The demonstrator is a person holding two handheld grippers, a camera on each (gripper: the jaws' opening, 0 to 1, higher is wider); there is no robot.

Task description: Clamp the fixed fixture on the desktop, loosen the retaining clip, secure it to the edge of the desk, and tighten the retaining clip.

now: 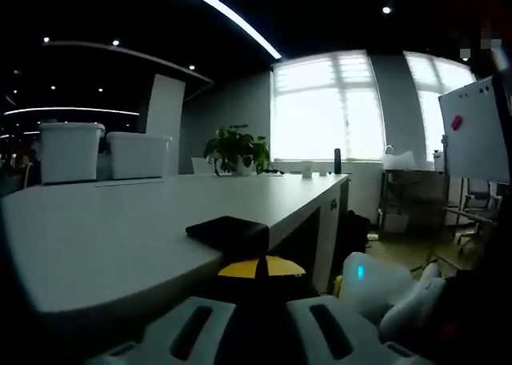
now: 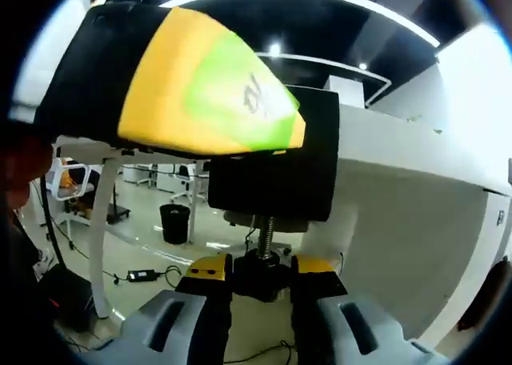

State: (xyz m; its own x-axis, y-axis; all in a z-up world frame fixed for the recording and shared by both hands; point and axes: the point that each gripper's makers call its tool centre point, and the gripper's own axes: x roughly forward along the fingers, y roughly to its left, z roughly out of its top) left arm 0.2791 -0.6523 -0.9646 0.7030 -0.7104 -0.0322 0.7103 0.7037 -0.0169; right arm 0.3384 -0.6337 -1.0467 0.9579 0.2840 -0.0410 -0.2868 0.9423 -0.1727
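The fixture (image 2: 268,173), a black clamp body, sat at the edge of the worktop (image 1: 120,245): in the left gripper view its black top plate lay flat on the white surface right at the near edge, and in the right gripper view the rest of it hung below that edge, with a threaded screw (image 2: 265,230) running down from a round pressure pad to a dark knob (image 2: 262,270).

The left tongs (image 1: 258,289) came up from below the fixture. Their pale jaws stood on either side of a black-and-yellow part just under the top plate, but I could not tell whether they pinched it or only framed it. The right tongs (image 2: 261,278), yellow-tipped, were narrowed around the knob at the foot of the screw, the jaws pressing on it from both sides. A large black and yellow-green form, likely the other gripper's body, crossed the upper left of the right gripper view above the fixture.

Judging by this, the placing step looked done and the tightening of the retaining clip was in hand. The pad seemed close beneath the underside of the worktop, though contact was not clear. The next move would call for turning the knob to drive the pad up firmly, while the left side held the fixture square against the edge so it did not swing or creep off.
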